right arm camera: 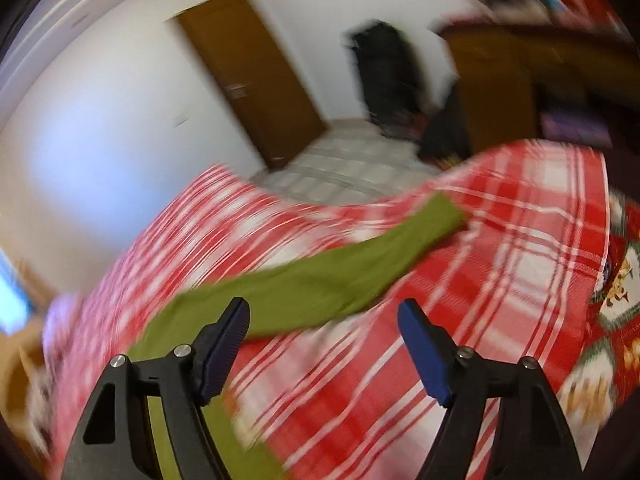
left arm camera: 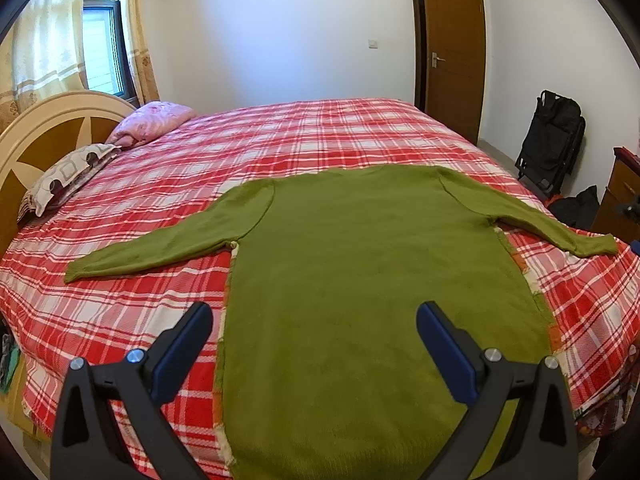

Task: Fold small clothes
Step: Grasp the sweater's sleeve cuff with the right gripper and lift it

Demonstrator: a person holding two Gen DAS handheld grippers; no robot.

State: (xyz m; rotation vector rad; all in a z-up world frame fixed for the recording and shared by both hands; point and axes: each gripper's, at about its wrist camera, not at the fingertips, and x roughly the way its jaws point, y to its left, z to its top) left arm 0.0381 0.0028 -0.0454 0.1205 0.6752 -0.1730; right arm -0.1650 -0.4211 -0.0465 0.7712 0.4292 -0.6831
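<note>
No fold is visible yet: the green sweater [left arm camera: 360, 272] lies flat on the plaid bedspread [left arm camera: 160, 184], hem toward the viewer and both sleeves spread outward. The left gripper [left arm camera: 314, 344] hangs above the hem, released and empty. The right gripper [right arm camera: 322, 336], likewise spread and empty, points toward the right sleeve [right arm camera: 340, 276]; all folding remains.

- A home bedroom is indicated by a bed [left arm camera: 280, 152] covered in a red plaid sheet.
- A curved headboard [left arm camera: 48, 132] and pillows [left arm camera: 68, 176] are seen — beside a curtained window [left arm camera: 100, 40].
- A wooden door [left arm camera: 452, 48] and plain white walls are shown.
</note>
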